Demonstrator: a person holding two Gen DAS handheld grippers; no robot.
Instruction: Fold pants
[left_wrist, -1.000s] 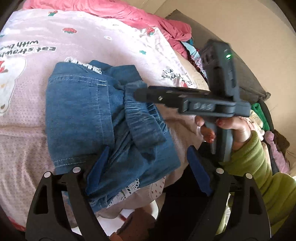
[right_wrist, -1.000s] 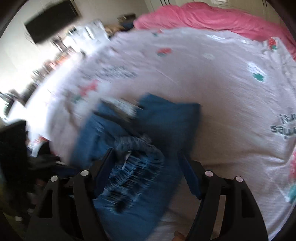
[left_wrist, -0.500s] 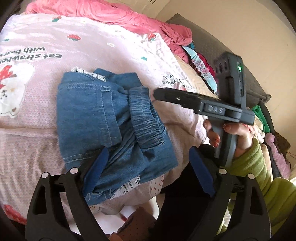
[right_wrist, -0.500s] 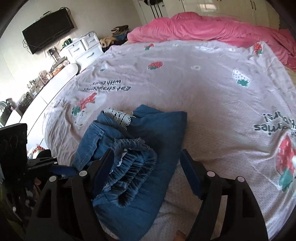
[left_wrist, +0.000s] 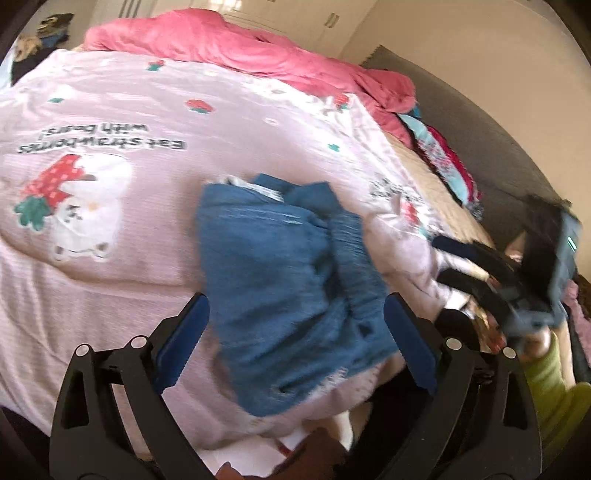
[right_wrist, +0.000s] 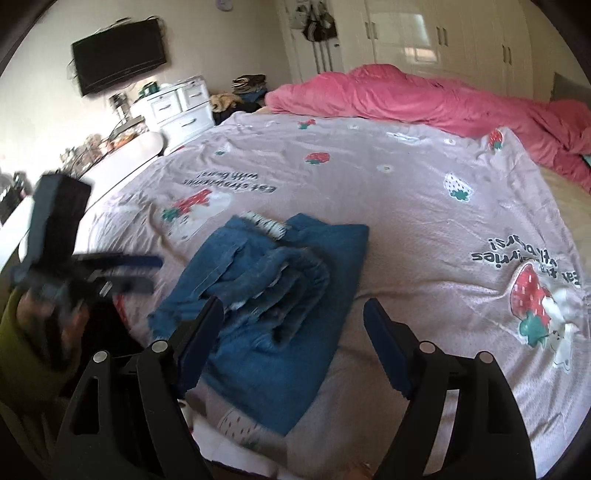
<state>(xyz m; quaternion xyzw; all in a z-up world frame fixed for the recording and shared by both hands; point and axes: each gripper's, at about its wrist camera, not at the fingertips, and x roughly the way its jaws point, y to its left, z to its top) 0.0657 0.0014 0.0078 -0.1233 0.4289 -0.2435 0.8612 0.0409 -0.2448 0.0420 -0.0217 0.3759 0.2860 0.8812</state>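
Moved: both grippers pulled back from pants, jaws just been opening.
Left gripper (left_wrist: 295, 338): wide apart, nothing betw. pads.
Right gripper (right_wrist: 293, 341): wide, empty too.
Pants (right_wrist: 273, 295): folded on bedsheet (right_wrist: 424, 229), near edge.

Each camera rides on a hand-held gripper and looks forward and down along its fingers, from near the bed's front edge. The left view faces the bed (left_wrist: 110, 266) and the wall to its right; the right view faces the bed (right_wrist: 424, 229) and far wardrobes (right_wrist: 443, 33). Both share the folded pants (left_wrist: 288, 280) (right_wrist: 273, 280), seen close, and each sees the other gripper.
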